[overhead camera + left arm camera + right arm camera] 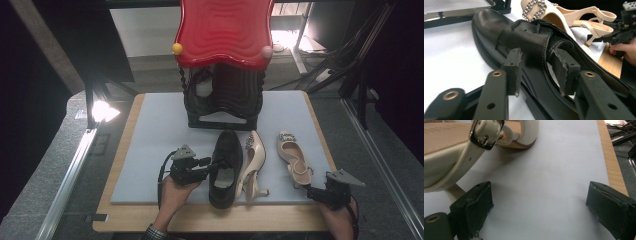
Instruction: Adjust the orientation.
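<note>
A black strap shoe (226, 167) lies toe-away on the pale blue mat (155, 145), in front of the rack. My left gripper (212, 167) is at its left side. In the left gripper view the jaws straddle the black shoe's (489, 22) side wall by the strap, and the left gripper (539, 72) is open, its pads (514, 70) off the leather. A cream slingback (252, 162) lies on its side beside the shoe. A second cream slingback (294, 156) stands to the right. My right gripper (309, 191) is by its heel. That gripper (539, 202) is open over bare mat, the strap (446, 170) just left.
A black shoe rack (222, 100) with a red wavy top (223, 30) stands at the back of the mat. The wooden table edge (120, 215) runs along the front. A bright lamp (102, 111) sits off the table's left. Bare mat lies left of the black shoe.
</note>
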The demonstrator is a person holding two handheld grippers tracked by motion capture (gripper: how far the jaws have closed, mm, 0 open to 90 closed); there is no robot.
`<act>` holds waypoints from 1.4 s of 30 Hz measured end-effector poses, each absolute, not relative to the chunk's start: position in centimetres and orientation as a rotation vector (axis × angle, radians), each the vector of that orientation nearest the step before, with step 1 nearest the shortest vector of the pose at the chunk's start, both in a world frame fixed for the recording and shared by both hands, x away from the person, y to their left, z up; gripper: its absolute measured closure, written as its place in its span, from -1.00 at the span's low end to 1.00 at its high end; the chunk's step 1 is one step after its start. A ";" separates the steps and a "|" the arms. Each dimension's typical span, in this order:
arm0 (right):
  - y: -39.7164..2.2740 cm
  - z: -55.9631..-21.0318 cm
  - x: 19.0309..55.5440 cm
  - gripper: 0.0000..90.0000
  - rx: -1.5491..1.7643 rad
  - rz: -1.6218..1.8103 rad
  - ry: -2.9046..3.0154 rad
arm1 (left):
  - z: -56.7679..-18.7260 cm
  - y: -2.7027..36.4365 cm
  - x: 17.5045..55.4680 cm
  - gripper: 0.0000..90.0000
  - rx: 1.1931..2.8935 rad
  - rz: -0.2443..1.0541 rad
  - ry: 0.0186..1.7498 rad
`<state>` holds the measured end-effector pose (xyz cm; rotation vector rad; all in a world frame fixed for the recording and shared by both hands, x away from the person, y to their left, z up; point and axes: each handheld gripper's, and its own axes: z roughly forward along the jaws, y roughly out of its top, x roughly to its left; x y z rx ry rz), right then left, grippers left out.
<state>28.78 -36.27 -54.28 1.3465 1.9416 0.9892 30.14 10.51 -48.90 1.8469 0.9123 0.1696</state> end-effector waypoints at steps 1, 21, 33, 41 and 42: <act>-36.3 -54.3 28.8 -0.85 1.346 0.989 1.942 | -48.8 10.6 30.2 0.39 1.850 0.172 0.913; -36.3 -54.3 28.8 -0.85 1.345 0.987 1.942 | -47.9 13.6 31.8 0.41 2.003 0.254 0.931; -36.3 -54.3 28.8 -0.85 1.343 0.990 1.941 | -47.2 12.6 34.0 0.70 2.167 0.218 0.874; -36.3 -54.3 28.8 -0.85 1.344 0.990 1.941 | -47.3 12.4 33.4 0.92 2.139 0.304 0.873; -36.3 -54.3 28.8 -0.85 1.344 0.990 1.941 | -47.4 12.5 33.3 0.92 2.122 0.301 0.877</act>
